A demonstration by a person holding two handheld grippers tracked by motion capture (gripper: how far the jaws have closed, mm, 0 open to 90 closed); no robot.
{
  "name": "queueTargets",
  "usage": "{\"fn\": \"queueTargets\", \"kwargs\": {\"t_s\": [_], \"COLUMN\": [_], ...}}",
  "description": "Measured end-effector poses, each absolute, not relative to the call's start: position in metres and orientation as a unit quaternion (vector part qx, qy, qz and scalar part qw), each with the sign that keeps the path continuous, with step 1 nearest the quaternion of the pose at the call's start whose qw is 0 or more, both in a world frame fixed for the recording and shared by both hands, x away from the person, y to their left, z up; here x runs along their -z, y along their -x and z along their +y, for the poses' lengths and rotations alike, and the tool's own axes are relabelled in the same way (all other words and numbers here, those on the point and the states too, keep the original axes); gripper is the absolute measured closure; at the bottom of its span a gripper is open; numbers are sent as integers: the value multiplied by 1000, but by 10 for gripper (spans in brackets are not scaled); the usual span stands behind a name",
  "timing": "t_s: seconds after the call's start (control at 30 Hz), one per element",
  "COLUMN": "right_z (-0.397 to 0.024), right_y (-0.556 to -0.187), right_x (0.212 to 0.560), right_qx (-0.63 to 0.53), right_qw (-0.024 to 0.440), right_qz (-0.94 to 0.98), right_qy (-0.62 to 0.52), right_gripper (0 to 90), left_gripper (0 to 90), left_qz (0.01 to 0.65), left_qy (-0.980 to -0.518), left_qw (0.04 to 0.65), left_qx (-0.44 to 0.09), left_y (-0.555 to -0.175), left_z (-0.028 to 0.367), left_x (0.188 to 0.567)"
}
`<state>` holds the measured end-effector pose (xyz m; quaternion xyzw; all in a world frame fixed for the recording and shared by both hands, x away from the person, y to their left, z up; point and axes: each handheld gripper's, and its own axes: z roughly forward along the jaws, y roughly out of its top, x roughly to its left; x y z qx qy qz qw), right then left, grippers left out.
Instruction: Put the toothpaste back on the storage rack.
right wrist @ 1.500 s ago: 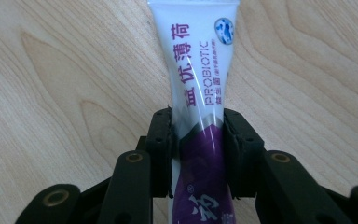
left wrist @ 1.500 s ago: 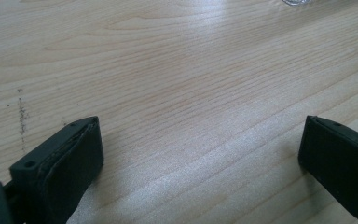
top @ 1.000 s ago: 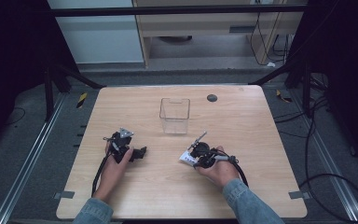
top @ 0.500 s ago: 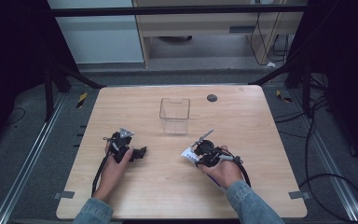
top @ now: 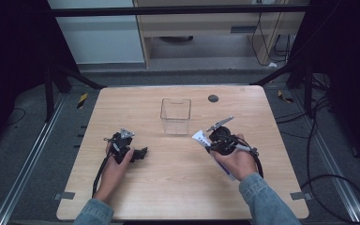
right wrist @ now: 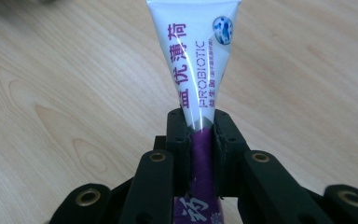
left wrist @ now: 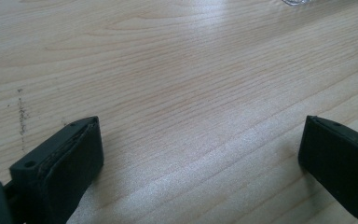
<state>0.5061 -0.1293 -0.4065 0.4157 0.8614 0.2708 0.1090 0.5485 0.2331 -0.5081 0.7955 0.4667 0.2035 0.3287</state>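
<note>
1. Pale wood grain covers the counter (top: 168, 187), which stands on a dark floor with cables at the right side; a clear square container (top: 175, 116) stands near its middle and a small dark disc (top: 213, 98) lies farther back.
2. At the right gripper (right wrist: 200, 135) the jaws are clamped on a white-and-purple tube (right wrist: 196, 70), gripping it at the colour change, its flat white crimped end pointing away from the hand. In the high view that tube (top: 201, 137) sits just right of the container, its white end nearest it.
3. At the left gripper (left wrist: 200, 154) the jaws stand wide apart over bare wood with nothing between them; in the high view it rests on the counter left of centre (top: 140, 153).
4. The step in hand looks like carrying the tube to the container. To do it well, keep the clamp firm, since the tube is soft and slippery.
5. Lift high enough to clear the rim, centre the white end over the opening, and tip it downward before loosening.
6. The container looks light; the free left gripper could steady its wall if the tube nudges it.
</note>
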Motion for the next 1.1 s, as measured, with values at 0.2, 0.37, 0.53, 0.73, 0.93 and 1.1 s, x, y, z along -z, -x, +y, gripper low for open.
{"fn": "queueTargets", "kwargs": {"t_s": [0.2,0.37,0.53,0.73,0.93,1.1], "right_z": [-136,-137,-137,-131,-120,-112], "right_y": [-513,-517,-522,-528,-532,-538], "right_x": [392,385,382,377,368,360], "right_qx": [-297,-321,-348,-380,-402,-418], "right_qw": [129,144,159,171,179,185], "right_qz": [847,835,819,801,791,784], "right_qy": [-421,-423,-427,-429,-426,-420], "right_gripper": [791,791,791,791,791,791], "left_gripper": [0,0,0,0,0,0], "left_qz": [467,467,467,467,466,466], "left_qy": [-795,-795,-796,-795,-796,-796], "left_qw": [329,329,328,329,327,327], "left_qx": [-203,-204,-204,-204,-204,-204], "left_y": [-548,-548,-548,-548,-548,-549], "left_z": [233,233,233,233,233,233], "left_x": [508,508,508,508,508,508]}}
